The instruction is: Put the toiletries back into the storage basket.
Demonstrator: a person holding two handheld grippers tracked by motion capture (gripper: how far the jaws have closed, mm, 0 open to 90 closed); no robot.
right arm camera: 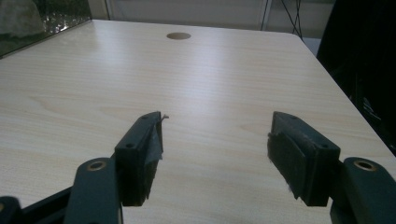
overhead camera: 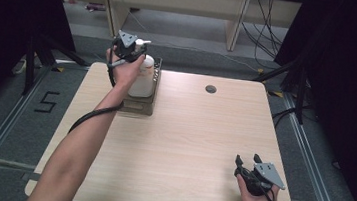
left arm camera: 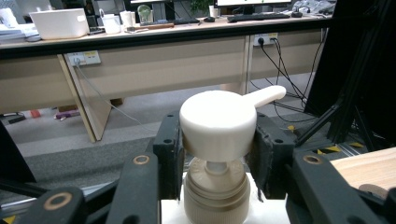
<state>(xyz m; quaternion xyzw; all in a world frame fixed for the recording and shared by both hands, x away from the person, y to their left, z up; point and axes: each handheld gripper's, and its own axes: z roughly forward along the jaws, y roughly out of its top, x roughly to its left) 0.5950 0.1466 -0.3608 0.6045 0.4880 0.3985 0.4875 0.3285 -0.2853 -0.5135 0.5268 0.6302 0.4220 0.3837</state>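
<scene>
A white pump bottle stands in a dark tray at the table's far left. My left gripper is over the bottle's top, shut on its white pump head, both pads pressing the head's sides. The nozzle sticks out to the far right past the jaws, and the ribbed collar shows below. My right gripper rests near the table's front right corner, held in a hand, jaws wide apart with only bare tabletop between its fingers.
The wooden table has a round cable hole at the far middle. Beyond the table are a desk's wooden legs, floor cables and black frame struts. A tape marking lies on the floor at the left.
</scene>
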